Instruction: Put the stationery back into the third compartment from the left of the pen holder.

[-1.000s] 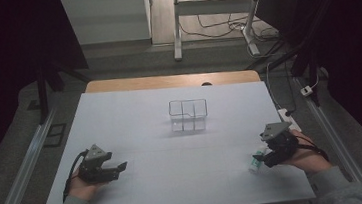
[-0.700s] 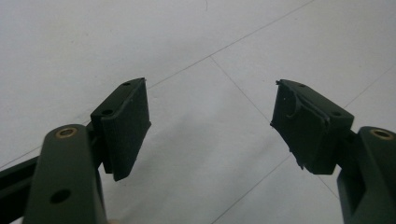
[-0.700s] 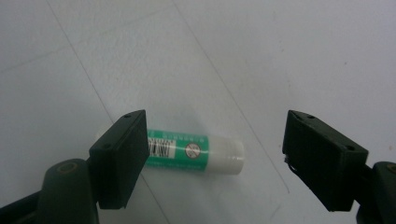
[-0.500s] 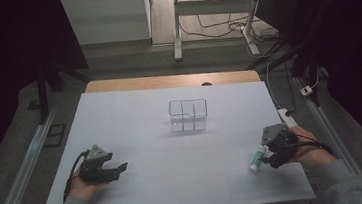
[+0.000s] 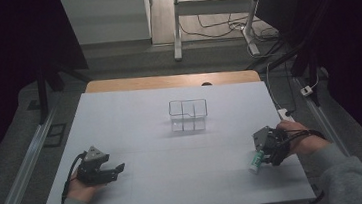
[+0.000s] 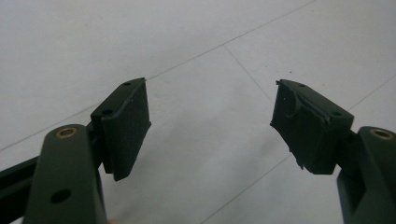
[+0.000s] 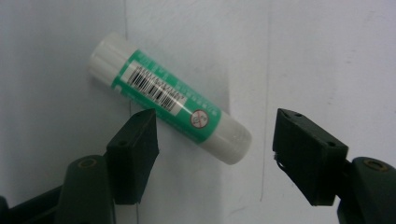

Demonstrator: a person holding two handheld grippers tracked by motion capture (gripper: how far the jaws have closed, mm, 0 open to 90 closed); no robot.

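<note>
glue stick (image 7: 170,98): flat near worktop's right edge, light, stiff, slick, may roll | grip: mid-barrel | right gripper (image 7: 215,154): jaws closing, astride, not touching | left gripper (image 6: 212,126): jaws open, empty

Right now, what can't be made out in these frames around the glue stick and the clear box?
- Glue stick: label print too small to read in the right gripper view; in the high view the right gripper covers part of it.
- Clear divided box: too small and see-through in the high view to tell whether anything is inside.
</note>
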